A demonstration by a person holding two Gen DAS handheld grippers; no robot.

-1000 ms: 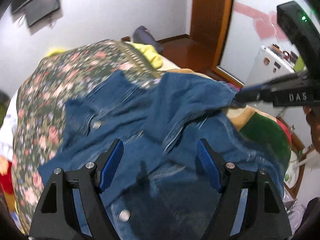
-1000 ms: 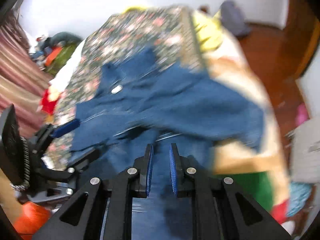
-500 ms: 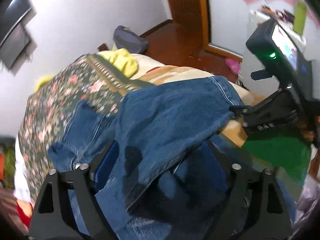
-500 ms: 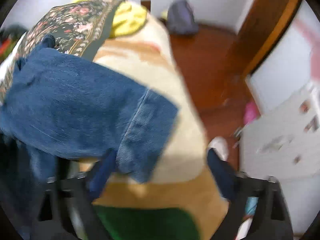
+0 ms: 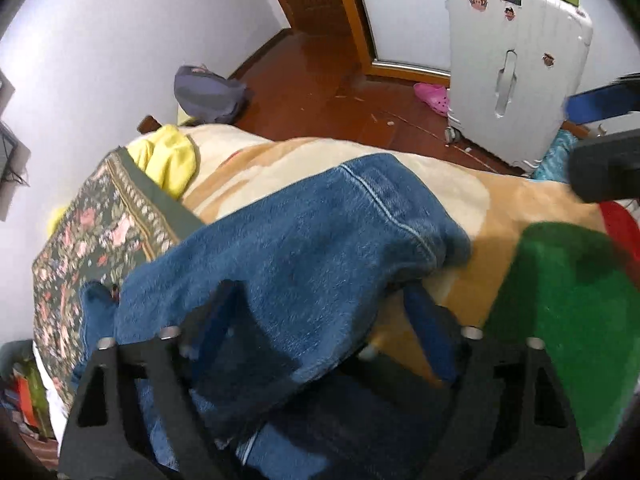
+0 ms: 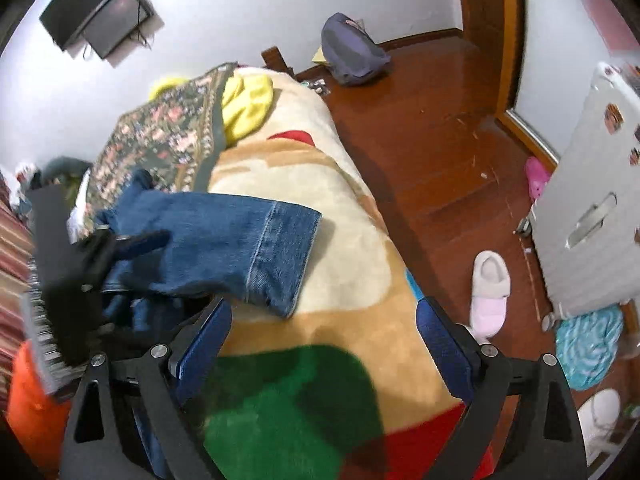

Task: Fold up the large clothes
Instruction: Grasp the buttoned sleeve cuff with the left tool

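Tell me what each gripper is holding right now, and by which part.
The right gripper holds nothing; its jaws are open over the blanket. The left gripper straddles the denim jacket sleeve; whether it grips it cannot be told.

1. A home bedroom: a bed (image 6: 360, 240) under a plush cream, tan and green blanket.
2. Polished reddish wooden floor (image 6: 440, 140) with a white fluffy slipper (image 6: 490, 292).
3. White hard-shell suitcase (image 5: 516, 60) beside the wooden door frame (image 5: 356, 20).

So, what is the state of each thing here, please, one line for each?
Denim jacket: lying on the blanket, sleeve stretched out flat.
Left tool: open, denim between its fingers, jaws just closing.
Right tool: open, empty.
Suitcase: upright, closed.
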